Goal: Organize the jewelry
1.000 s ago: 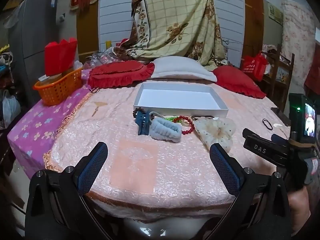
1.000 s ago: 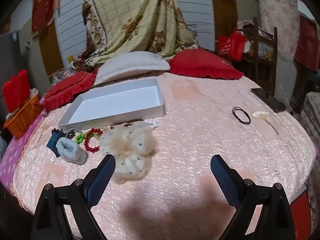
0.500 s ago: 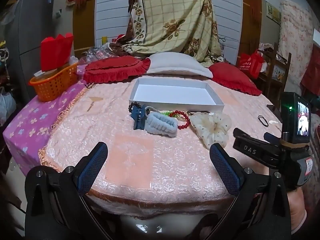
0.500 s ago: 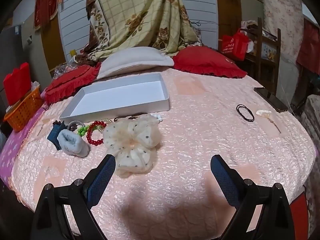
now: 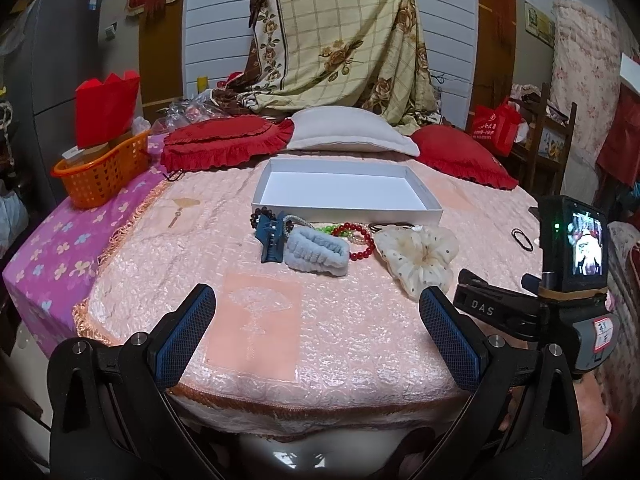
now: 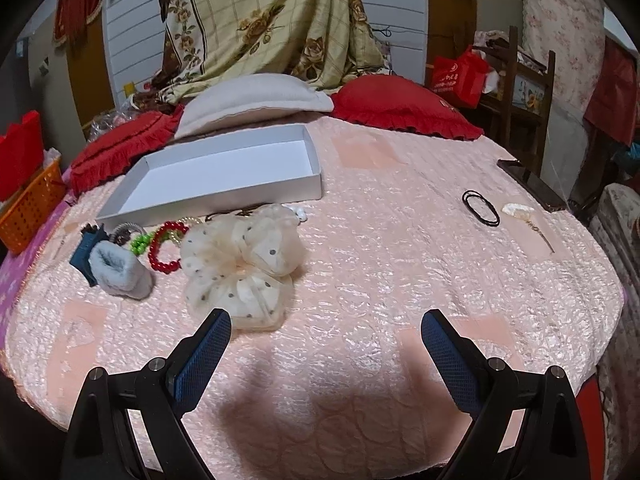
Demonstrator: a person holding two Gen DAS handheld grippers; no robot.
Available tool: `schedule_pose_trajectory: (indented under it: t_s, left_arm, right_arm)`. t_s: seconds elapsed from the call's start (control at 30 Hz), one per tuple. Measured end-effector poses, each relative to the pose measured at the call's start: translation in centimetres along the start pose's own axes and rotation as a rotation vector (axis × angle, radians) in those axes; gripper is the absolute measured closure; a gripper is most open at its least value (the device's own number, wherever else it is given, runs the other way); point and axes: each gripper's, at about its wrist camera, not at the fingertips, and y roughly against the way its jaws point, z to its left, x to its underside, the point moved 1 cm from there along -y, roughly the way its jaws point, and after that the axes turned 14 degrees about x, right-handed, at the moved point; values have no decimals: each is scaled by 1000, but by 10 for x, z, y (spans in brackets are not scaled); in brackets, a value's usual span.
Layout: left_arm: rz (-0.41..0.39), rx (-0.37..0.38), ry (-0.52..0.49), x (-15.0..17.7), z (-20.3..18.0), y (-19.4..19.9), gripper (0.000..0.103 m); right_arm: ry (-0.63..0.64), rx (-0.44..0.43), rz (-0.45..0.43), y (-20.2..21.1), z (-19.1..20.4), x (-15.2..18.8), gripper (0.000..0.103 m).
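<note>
A: White tray [image 5: 347, 211] on the pink quilt [image 5: 280, 320] has nothing in it; no piece sorted yet. All positions below are taken from the tray.

B: Change against a second back?

A: Both wrist views have drawn nearer to the heap. In the right view the scrunchie [image 6: 240, 264] now sits larger and almost at the left fingertip. Nothing on the quilt has shifted.

B: Jaw state?

A: Left gripper [image 5: 316, 320] spread wide, nothing between the pads. Right gripper [image 6: 326, 344] likewise wide and empty. Neither touches anything.

B: Where is the jewelry?

A: Just in front of the tray's near wall, in one cluster. At the left end, the blue claw clip [image 5: 271, 238]. Beside it, the grey-blue band [image 5: 316, 250]. Red beads [image 5: 358, 240] and green beads [image 6: 140, 242] lie behind the band, touching it; dark beads [image 5: 262, 214] lie against the tray's near left corner. The scrunchie is at the right end, near the tray's right corner. Well off to the tray's right: black hair ties [image 6: 480, 202] and a pale hairpin [image 6: 524, 216].

B: Reading?

A: Approach phase, I judge. The right gripper seems lined up for the scrunchie first. Soft and bulky, so the grip should be easy, but it may drag the beads beside it.
</note>
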Motion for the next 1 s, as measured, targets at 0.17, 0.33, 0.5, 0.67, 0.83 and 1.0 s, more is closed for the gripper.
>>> schedule_pose_trajectory:
  t_s: [0.17,0.33,0.5,0.67,0.83,1.0]
  left_arm:
    - [-18,-10,-10,1,-2,2,1]
    - [9,-8,-21,2,-5,-5,1]
    - [12,10,-25,2,-7,-5,1]
    - [9,5,-20,1,-5,-5,1]
    - [-1,-15,-11,0,-3,-4,1]
    - [-7,-69,13,-7,9,-5,1]
  right_arm:
    - [0,10,-23,2,0,0,8]
    - [-13,-3,-10,-1,-4,0,8]
    - [-13,-12,-6,-1,-3,1,8]
    - [-47,-28,-22,1,-6,2,8]
    - [-38,-63,-3,0,-3,2,8]
    - [1,-92,30,-3,5,4,8]
